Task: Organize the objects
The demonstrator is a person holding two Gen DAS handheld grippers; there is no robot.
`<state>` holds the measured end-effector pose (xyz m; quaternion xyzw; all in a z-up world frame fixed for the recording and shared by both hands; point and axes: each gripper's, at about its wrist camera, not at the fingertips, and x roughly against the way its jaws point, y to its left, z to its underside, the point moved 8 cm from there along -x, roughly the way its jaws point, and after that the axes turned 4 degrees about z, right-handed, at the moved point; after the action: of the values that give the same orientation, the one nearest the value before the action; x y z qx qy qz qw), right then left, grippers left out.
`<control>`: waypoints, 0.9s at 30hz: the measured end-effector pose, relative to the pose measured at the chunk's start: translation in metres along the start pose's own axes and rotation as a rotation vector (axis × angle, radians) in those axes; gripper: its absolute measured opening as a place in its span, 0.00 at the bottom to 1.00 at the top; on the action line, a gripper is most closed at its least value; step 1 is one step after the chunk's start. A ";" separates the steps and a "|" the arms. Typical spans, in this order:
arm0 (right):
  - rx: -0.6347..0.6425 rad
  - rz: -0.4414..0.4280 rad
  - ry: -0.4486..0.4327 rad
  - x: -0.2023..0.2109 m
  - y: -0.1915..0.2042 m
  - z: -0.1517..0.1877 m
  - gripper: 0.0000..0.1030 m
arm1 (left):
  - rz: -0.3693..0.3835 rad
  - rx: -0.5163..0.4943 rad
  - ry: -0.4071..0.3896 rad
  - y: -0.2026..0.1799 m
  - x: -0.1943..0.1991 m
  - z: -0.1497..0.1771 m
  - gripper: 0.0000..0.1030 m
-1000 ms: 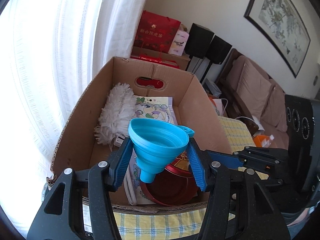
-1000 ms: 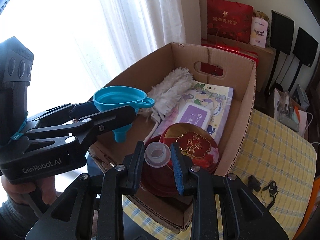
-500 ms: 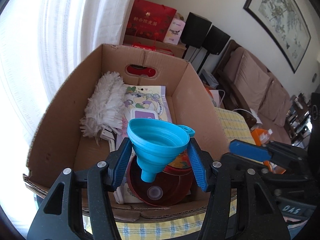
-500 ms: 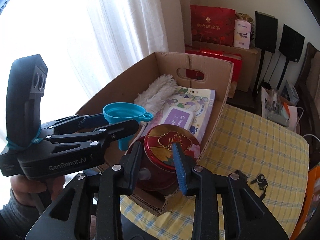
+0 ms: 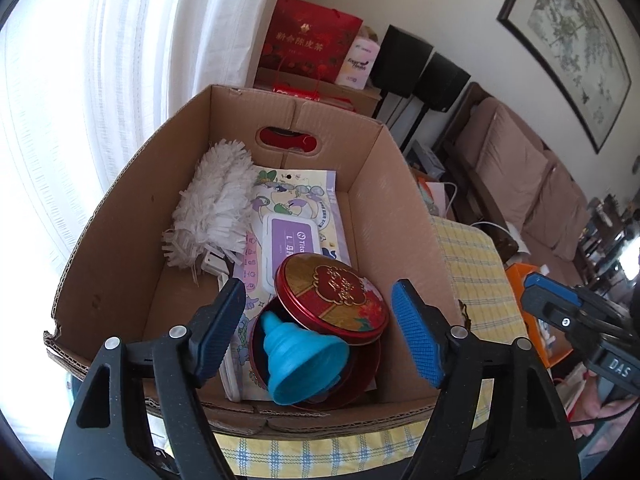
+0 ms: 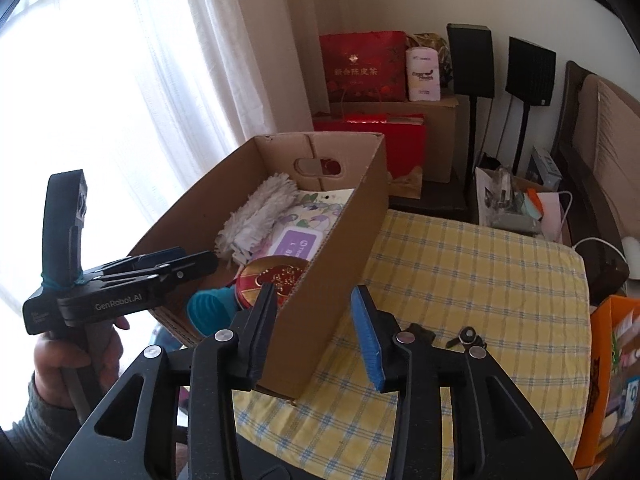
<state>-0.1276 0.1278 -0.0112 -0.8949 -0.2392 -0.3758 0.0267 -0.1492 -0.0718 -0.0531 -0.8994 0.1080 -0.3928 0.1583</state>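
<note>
white curtains [image 5: 120,80], brown sofa [image 5: 520,184], framed pic [image 5: 572,36]

The left gripper [image 6: 176,268] has "GenRobot.AI" on its side. Far past it, the red bag [image 6: 362,66] says "新会陈皮茶". The right gripper [image 5: 560,312] shows "DAS".

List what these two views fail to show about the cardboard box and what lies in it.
- Red tin's inside, left wrist view: blue funnel and tilted tin lid cover it.
- Wipes pack label: lid hides its lower part; print too small.
- Duster's handle: buried under its own fringe.
- Funnel, right wrist view: mostly behind the left claw and the cardboard box wall.
</note>
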 end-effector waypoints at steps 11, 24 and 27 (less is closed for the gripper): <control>-0.060 0.068 0.005 0.011 -0.042 0.018 0.47 | 0.052 -0.065 -0.032 -0.043 0.015 0.004 0.80; -0.100 0.192 0.014 0.025 -0.091 0.045 0.52 | 0.132 -0.158 -0.018 -0.111 0.010 0.036 0.80; -0.118 0.207 0.011 0.031 -0.102 0.050 0.55 | 0.141 -0.188 -0.018 -0.126 0.009 0.043 0.80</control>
<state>-0.1215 0.2419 -0.0396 -0.9127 -0.1229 -0.3894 0.0141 -0.1023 0.0507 -0.0282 -0.9040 0.2060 -0.3605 0.1014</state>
